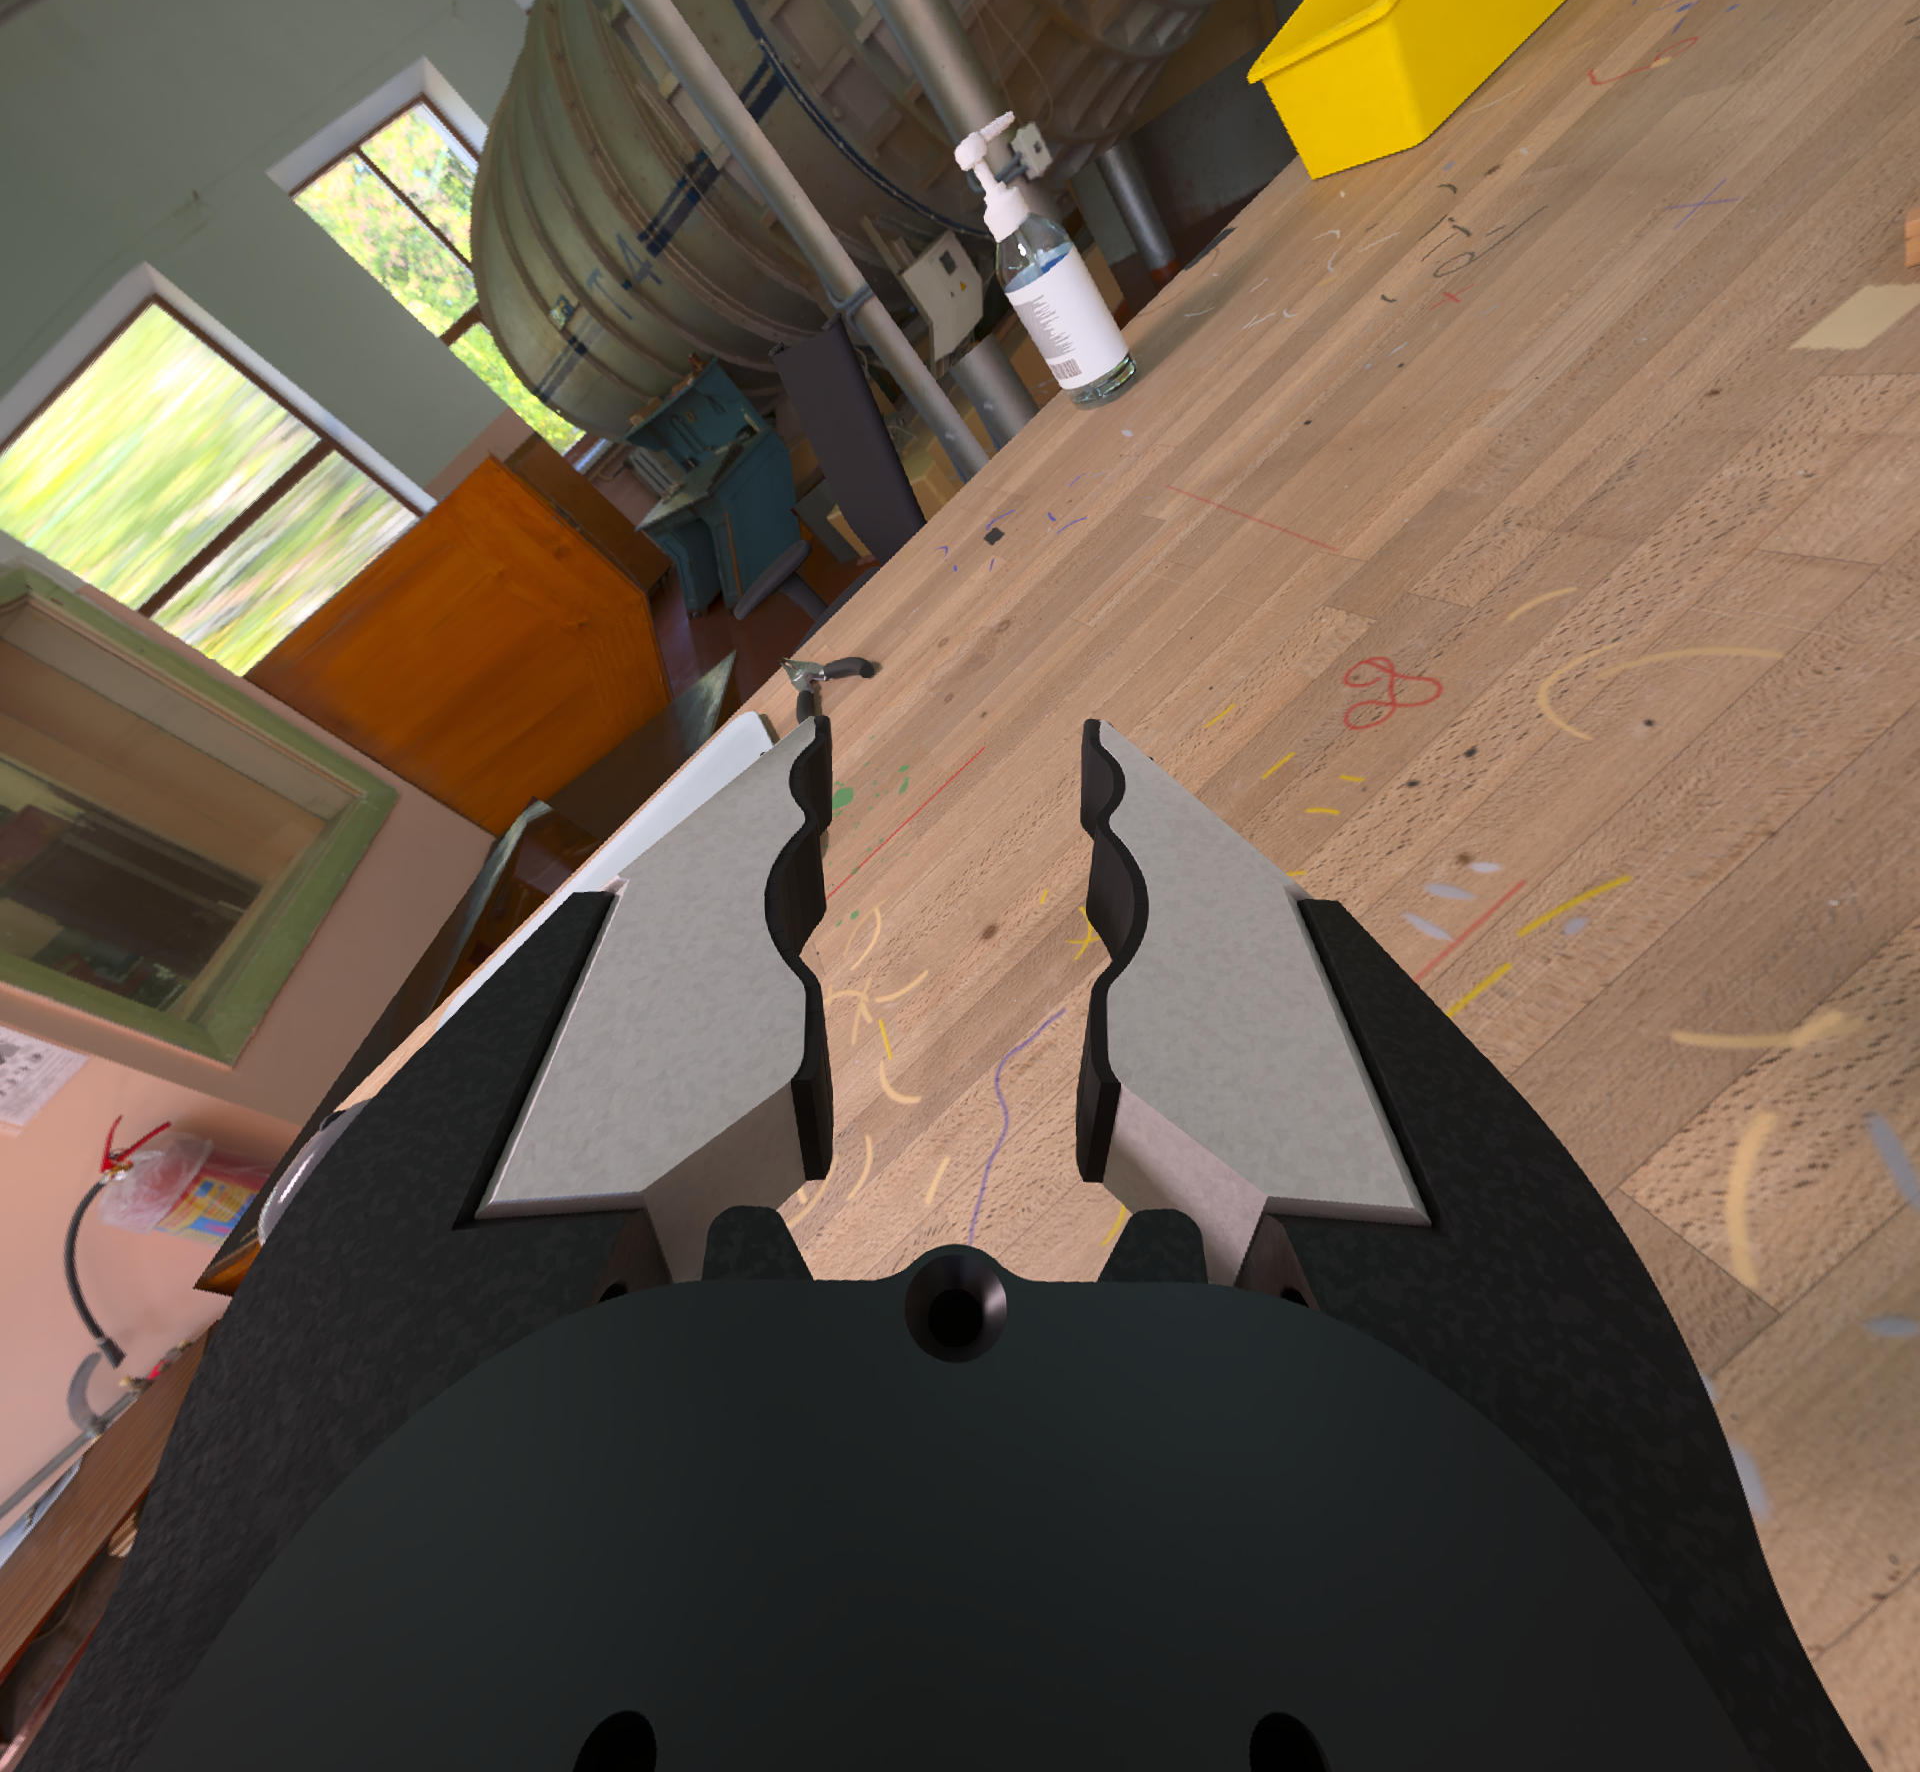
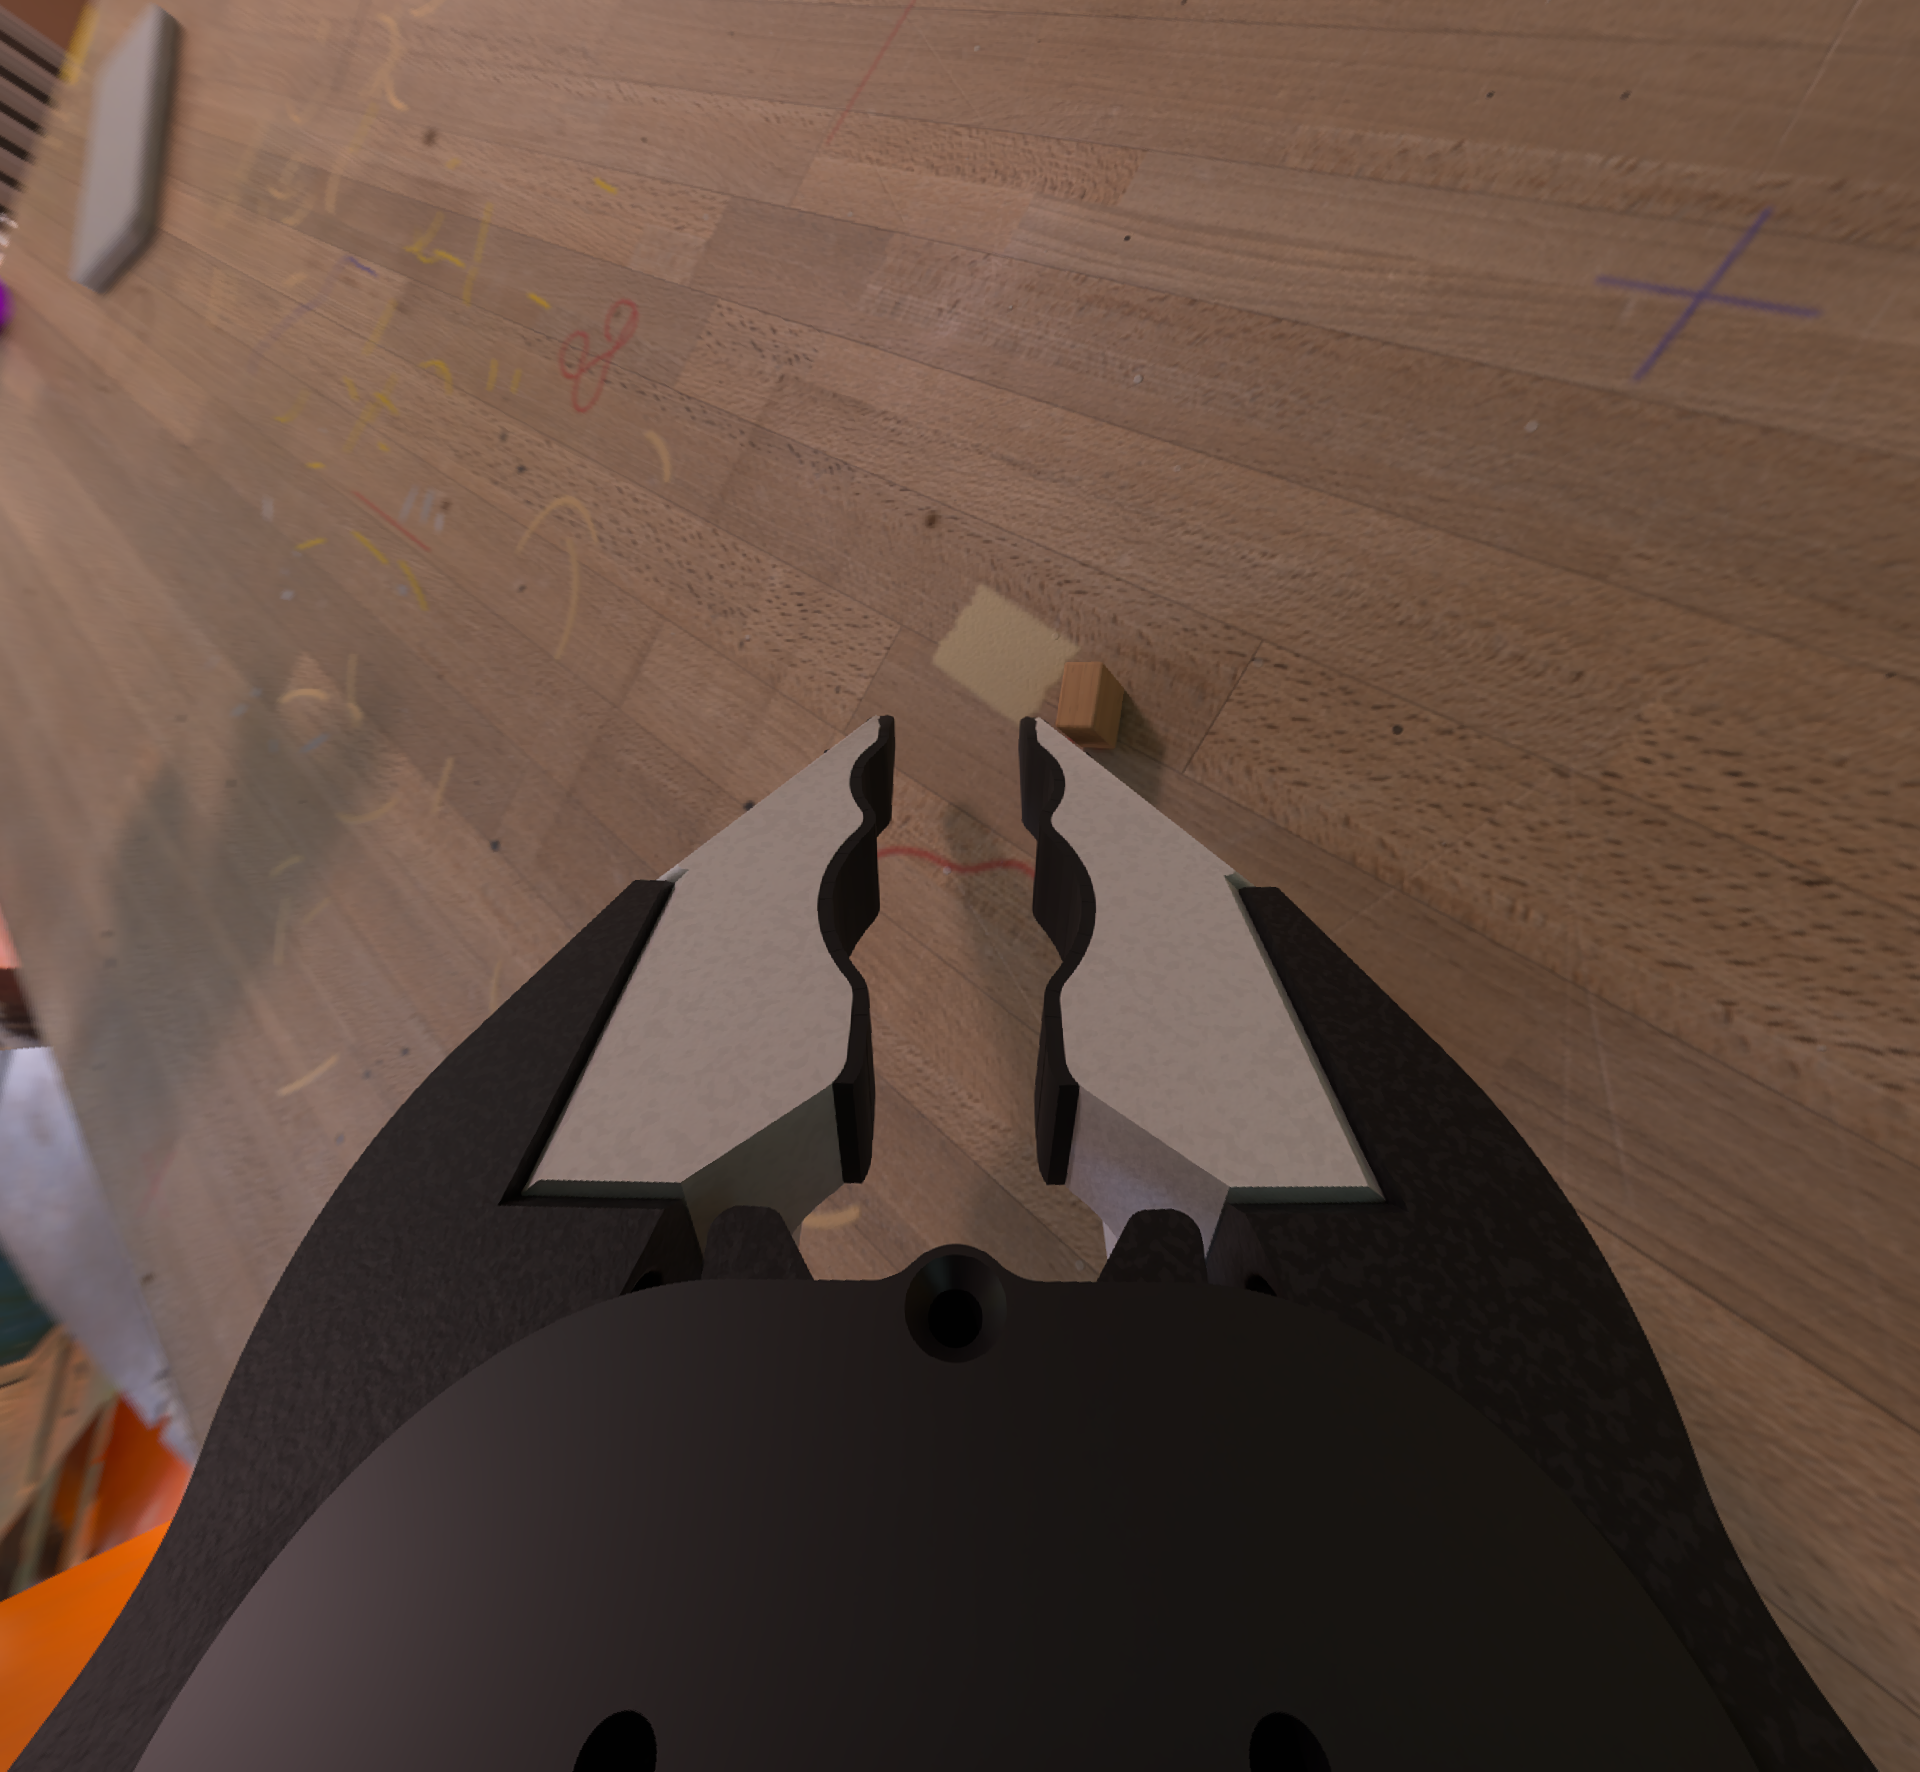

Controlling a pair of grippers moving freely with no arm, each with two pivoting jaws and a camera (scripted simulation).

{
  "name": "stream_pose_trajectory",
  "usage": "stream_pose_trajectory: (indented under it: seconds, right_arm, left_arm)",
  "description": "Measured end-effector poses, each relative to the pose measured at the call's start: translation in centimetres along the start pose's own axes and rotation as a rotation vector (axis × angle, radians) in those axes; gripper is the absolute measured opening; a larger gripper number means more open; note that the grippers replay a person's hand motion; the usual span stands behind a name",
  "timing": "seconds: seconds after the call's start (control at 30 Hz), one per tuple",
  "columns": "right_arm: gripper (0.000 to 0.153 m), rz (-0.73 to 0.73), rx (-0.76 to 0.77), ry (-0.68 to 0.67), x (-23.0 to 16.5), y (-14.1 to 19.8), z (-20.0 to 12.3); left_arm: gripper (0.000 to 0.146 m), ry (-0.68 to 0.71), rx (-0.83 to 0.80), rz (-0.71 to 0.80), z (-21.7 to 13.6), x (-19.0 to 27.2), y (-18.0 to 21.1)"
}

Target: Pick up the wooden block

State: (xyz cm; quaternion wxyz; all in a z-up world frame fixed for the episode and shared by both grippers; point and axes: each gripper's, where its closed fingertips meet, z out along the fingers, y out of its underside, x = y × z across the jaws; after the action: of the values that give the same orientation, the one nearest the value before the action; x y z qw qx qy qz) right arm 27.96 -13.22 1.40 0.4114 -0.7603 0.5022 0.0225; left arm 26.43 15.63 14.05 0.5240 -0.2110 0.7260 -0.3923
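The block [image 2: 1089, 704] is a small cuboid of light orange-brown wood with smooth faces and clean edges, its top face paler than the shaded side turned toward the camera. It sits flat on the tabletop [image 2: 1351, 475], turned a little askew to the planks, with one corner touching or just beside a pale rectangular patch [image 2: 1003, 647] on the wood. In the right wrist view it lies just past the tip of the right-hand finger [image 2: 1132, 974] and slightly outside the gap, free of any grasp; in the left wrist view only a sliver of something wooden shows at the right edge, too little to tell.
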Motion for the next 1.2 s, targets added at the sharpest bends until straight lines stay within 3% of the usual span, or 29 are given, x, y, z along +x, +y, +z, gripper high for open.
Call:
stream_pose_trajectory:
  seconds: [0.13,0.27,0.43,0.5,0.57,0.63,0.73,0.8,0.9,0.97,1.03,1.1,1.2]
  right_arm:
    - [0.005,-0.097,-0.025,0.078,0.0,0.0,0.7]
    - [0.003,-0.286,-0.047,0.248,0.5,-0.4,0.3]
    - [0.0,-0.89,-0.156,0.729,1.3,-1.8,-2.8]
    - [0.0,-1.085,-0.257,0.798,0.2,-0.6,-2.8]
    - [0.0,-1.182,-0.334,0.758,-1.2,1.4,-2.2]
    - [0.0,-1.104,-0.313,0.752,-1.8,2.5,-2.0]
    - [0.002,-0.755,-0.152,0.631,-1.2,1.8,-2.5]
    - [0.019,-0.582,-0.087,0.544,-0.6,0.9,-2.7]
    - [0.03,-0.52,-0.018,0.534,0.8,0.0,-2.2]
    - [0.03,-0.438,0.01,0.588,2.2,-0.2,-1.8]
    - [0.029,-0.322,0.029,0.514,2.4,-0.4,-0.8]
    - [0.022,-0.239,0.051,0.438,2.2,-0.6,-0.2]
    - [0.006,-0.224,0.07,0.455,2.7,-0.9,-0.2]
  left_arm:
    - [0.048,0.005,0.002,0.006,0.0,0.2,-0.1]
    - [0.048,0.001,0.003,0.003,-0.1,0.1,-0.1]
    - [0.048,0.0,0.005,0.001,-0.1,0.0,-0.2]
    - [0.048,0.001,0.008,0.002,-0.1,0.1,-0.2]
    - [0.048,0.001,0.009,0.006,-0.2,0.1,-0.3]
    - [0.048,0.002,0.012,0.007,-0.2,0.1,-0.3]
    - [0.048,0.01,0.017,0.005,-0.2,0.3,-0.4]
    - [0.048,0.015,0.021,0.008,-0.2,0.5,-0.6]
    - [0.048,0.017,0.027,0.016,-0.2,0.7,-0.8]
    - [0.048,0.016,0.028,0.019,-0.2,0.7,-0.9]
    - [0.048,0.014,0.027,0.019,-0.3,0.6,-0.9]
    - [0.048,0.015,0.027,0.016,-0.3,0.6,-0.9]
    - [0.049,0.018,0.025,0.016,-0.3,0.7,-0.9]
